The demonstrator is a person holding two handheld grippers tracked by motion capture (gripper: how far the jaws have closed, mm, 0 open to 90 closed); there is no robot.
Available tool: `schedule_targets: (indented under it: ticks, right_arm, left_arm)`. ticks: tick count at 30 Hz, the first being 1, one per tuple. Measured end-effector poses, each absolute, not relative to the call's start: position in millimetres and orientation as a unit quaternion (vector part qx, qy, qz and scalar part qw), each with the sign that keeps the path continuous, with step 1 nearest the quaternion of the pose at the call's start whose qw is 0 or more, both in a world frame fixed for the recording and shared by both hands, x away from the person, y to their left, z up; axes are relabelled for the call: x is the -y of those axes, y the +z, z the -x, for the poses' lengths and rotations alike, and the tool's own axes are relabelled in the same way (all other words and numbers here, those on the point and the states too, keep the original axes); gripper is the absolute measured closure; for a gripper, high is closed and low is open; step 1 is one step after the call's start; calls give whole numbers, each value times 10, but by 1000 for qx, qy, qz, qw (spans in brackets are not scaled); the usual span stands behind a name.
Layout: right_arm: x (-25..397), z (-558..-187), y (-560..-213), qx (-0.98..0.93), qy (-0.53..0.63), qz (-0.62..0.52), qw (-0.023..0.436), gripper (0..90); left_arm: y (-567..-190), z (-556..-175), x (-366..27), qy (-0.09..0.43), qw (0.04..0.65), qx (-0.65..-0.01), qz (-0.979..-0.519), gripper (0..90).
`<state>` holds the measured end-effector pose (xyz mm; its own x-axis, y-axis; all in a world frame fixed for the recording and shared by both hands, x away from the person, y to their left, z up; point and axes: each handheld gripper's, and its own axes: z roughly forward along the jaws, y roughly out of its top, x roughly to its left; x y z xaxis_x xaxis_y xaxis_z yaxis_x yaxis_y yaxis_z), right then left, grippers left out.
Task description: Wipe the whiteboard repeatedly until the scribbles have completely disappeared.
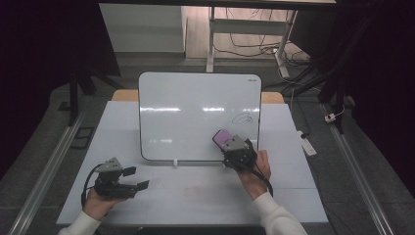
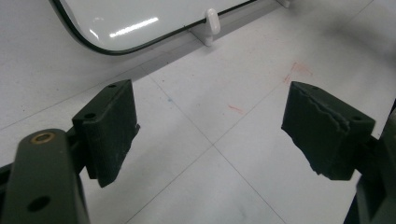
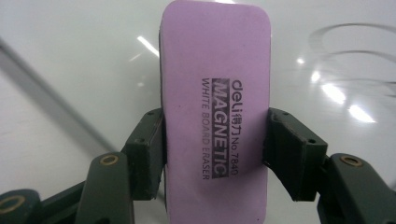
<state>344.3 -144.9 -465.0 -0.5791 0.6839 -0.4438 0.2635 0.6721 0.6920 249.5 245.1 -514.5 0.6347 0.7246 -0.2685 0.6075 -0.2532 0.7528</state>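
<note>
Eraser (image 3: 215, 116) bottom beyond frame edge

This looks like a lab or a test room set up for recording, not a home. A white table (image 1: 195, 196) made of joined panels stands on a grey carpet floor (image 1: 342, 161), with metal rails (image 1: 44, 166) running along both sides. A whiteboard (image 1: 195, 117) stands propped at the table's far edge. Beyond it are a desk frame (image 1: 211, 44) and loose cables (image 1: 254, 46) on a wooden floor, with dark curtains (image 1: 44, 44) at both sides.
</note>
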Motion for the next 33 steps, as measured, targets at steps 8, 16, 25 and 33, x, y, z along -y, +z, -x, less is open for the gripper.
schedule_targets:
  ticks: [8,16,25,33]
  right_arm:
    - [1737,-3566,-4510,-817,309,-319,367,404]
    - [1515,-3483,-4616,-842,293,-280,357,405]
    - [1941,-3793,-4266,-779,333,-356,393,404]
    - [1880,-3843,-4215,-776,323,-353,411,404]
  left_arm:
    - [-5152,-2506,-2449,66,440,-423,-790,187]
    - [-5152,-2503,-2450,67,439,-423,-790,187]
    - [-5155,-2511,-2453,66,439,-424,-790,187]
    - [-5159,-2513,-2441,65,436,-423,-791,187]
